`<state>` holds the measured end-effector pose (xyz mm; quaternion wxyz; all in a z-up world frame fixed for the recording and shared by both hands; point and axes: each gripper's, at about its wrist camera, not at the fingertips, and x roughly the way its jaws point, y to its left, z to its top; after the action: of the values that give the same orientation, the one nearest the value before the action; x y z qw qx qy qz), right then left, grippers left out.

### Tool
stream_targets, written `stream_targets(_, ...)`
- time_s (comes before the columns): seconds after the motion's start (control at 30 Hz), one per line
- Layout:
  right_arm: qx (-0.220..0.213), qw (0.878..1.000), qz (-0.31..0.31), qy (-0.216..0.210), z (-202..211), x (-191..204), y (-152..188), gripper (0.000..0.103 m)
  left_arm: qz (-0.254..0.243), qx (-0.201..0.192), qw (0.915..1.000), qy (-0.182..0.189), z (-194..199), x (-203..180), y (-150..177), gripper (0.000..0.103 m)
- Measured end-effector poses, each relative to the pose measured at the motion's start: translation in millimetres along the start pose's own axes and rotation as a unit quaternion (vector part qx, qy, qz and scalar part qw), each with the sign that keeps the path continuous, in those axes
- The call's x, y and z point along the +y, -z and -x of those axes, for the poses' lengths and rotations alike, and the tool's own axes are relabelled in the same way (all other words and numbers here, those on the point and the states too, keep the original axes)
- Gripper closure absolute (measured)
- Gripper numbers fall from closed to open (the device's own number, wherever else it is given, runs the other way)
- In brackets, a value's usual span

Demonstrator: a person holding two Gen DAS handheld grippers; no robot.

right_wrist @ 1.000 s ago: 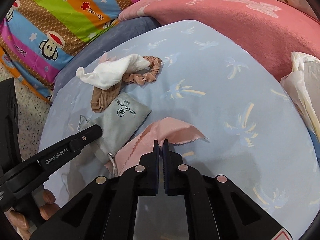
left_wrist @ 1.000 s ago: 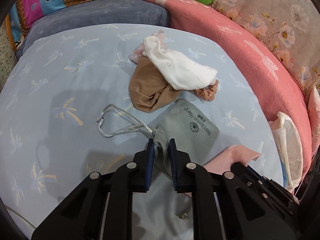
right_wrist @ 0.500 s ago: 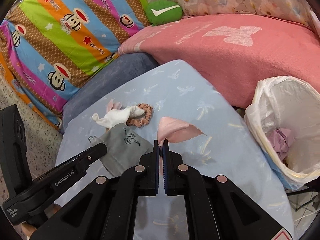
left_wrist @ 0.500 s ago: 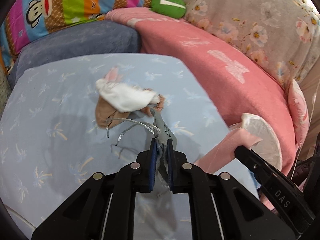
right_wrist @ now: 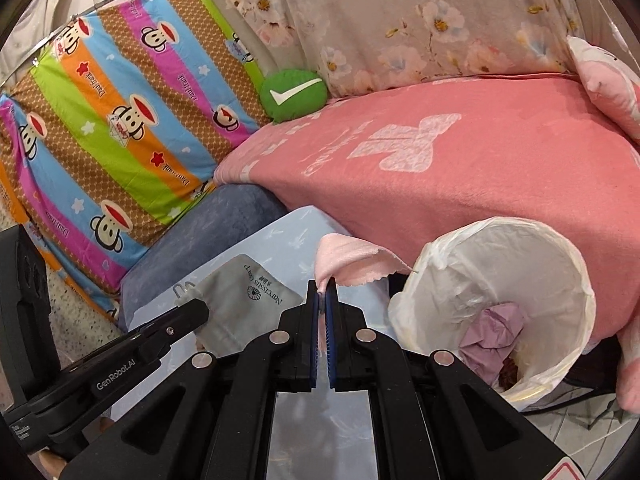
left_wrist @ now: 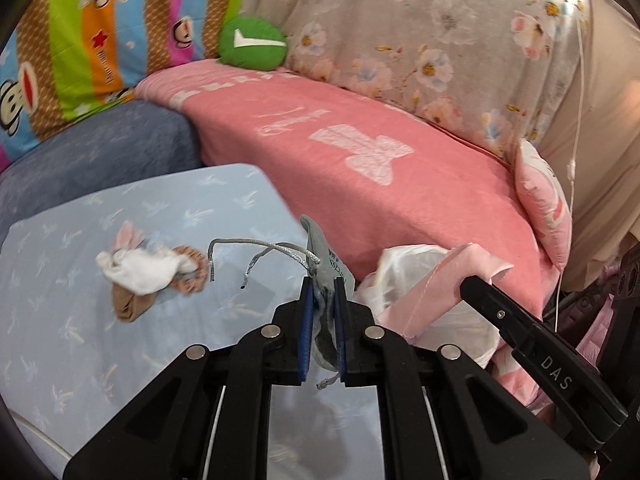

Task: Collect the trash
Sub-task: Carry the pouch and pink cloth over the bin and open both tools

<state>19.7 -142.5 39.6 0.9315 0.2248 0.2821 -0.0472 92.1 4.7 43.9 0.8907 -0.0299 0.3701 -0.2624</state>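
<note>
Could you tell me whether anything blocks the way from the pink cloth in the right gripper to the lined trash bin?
Nothing visible does: the pink cloth hangs beside the bin's open mouth.

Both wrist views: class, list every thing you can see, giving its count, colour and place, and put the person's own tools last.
Pouch: one, grey, in left claw.
Cloth: one, pink, in right claw.
Bin: one, white liner, beside table; purple paper inside.
Sock pile: one, white and tan, on table.
Table cover: one, pale blue.
Blanket: one, pink, behind table.
Round cushion: one, green.
Monkey sheet: one, striped.
Left claw: black, shut on pouch.
Right claw: black, shut on cloth.
</note>
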Motion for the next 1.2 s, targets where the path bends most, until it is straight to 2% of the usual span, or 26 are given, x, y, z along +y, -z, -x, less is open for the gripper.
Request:
stream_targets(0.5,-0.046,0.997,-0.028,0.050,44,-71,-32,0.099,-0.079,-0.001,0.9954,0.055,-22,-92,-14,0.093)
stream_targets(0.87,-0.048,0.996,-0.035,0.070,44,-90,-37,0.099,-0.094,0.019,0.9927,0.073,-42,-119,-16,0.092)
stream_targets(0.93,-0.047,0.996,-0.034,0.073,44,-90,-36,0.095,-0.094,0.024,0.9924,0.076,-46,-121,-15,0.092)
stream_targets(0.97,-0.049,0.995,-0.034,0.077,43,-90,-35,0.094,-0.093,0.026,0.9923,0.077,-47,-121,-15,0.090)
stream_targets(1.03,-0.048,0.995,-0.032,0.082,41,-91,-36,0.093,-0.094,0.029,0.9926,0.071,-50,-122,-14,0.077)
stream_targets(1.1,-0.045,0.995,-0.033,0.083,38,-93,-35,0.091,-0.092,0.024,0.9938,0.058,-50,-122,-13,0.045)
stream_targets(1.13,-0.043,0.995,-0.034,0.083,37,-94,-35,0.090,-0.090,0.020,0.9943,0.053,-50,-121,-12,0.041)
stream_targets(1.2,-0.042,0.995,-0.034,0.083,35,-94,-35,0.087,-0.090,0.017,0.9946,0.049,-49,-119,-12,0.041)
